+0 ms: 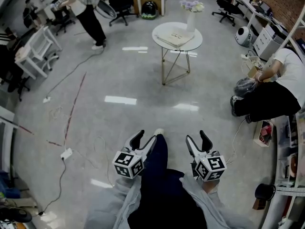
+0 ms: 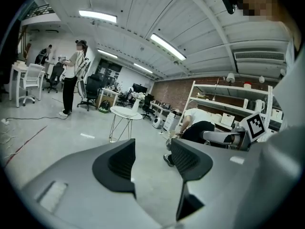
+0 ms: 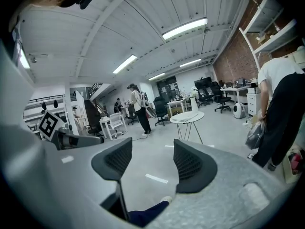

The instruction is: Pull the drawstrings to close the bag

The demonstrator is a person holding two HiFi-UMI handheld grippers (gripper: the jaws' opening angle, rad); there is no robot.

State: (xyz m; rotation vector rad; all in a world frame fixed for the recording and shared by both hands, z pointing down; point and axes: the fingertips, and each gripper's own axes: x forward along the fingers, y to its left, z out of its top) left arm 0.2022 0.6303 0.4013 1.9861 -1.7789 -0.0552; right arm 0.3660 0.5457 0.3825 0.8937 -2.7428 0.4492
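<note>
Bag (image 1: 245, 86) in a bent-over person's (image 1: 281, 80) hand; left gripper (image 1: 147, 136) and right gripper (image 1: 196, 136) fingers apart, empty.

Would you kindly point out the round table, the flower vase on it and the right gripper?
round table (image 1: 164, 28), head view, bare top, left side
flower vase (image 1: 191, 20), head view, white body
right gripper (image 1: 197, 137), head view, midway between its fingertips

Grey crumpled bag (image 1: 245, 86), hanging low at the far right, in the hands of a bent-over person (image 1: 279, 92)
</note>
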